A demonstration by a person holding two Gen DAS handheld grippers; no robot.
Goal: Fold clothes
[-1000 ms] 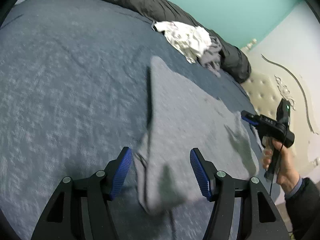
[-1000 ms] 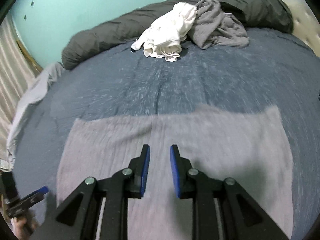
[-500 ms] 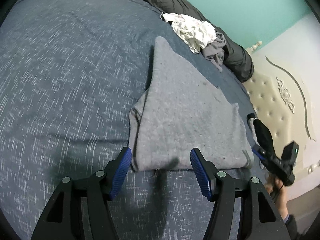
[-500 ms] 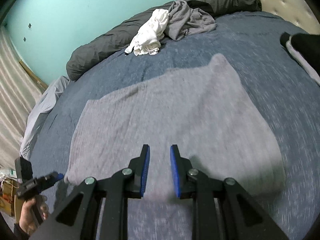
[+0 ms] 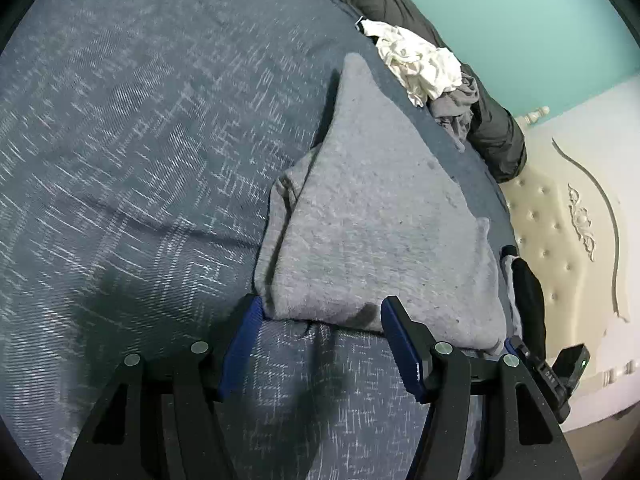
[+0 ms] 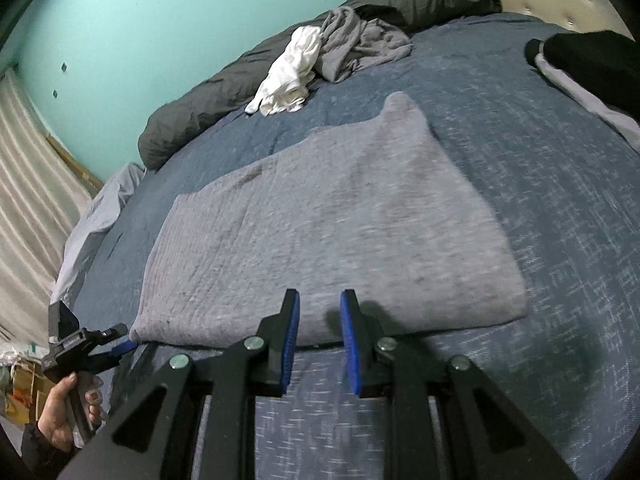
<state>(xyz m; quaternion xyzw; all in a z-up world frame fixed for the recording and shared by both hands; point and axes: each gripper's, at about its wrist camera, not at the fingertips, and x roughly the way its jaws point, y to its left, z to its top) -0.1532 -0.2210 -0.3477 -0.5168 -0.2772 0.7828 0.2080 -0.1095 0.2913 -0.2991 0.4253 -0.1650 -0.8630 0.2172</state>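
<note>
Lying mid-frame on the blue bedspread point(image 6: 560, 208), your folded grey garment point(image 6: 328, 232) has loose layers – both tongs, left gripper point(image 5: 320, 344) and right gripper point(image 6: 318, 340), hang spread and empty; snagging one layer could undo it.

- Grey garment point(image 5: 376, 248): 1 s ago one end hangs lifted and blurred betw. the left gripper point(image 5: 320, 344) fingers; now lies flat on the blue bedspread point(image 5: 120, 160), folded double, near edge just ahead of the tips.
- Left gripper: jaws wide apart throughout; now drawn back off the cloth, tips at the near edge, left pad touching the corner.
- Right gripper point(image 6: 319, 336): 1 s ago over mid-cloth; now back at the near hem, narrow gap as before, nothing betw. the pads.
- Right-wrist view: garment goes from wide spread to a narrower, thicker slab.
- Folded black and grey pile point(image 6: 588, 68): comes into view at far right.
</note>
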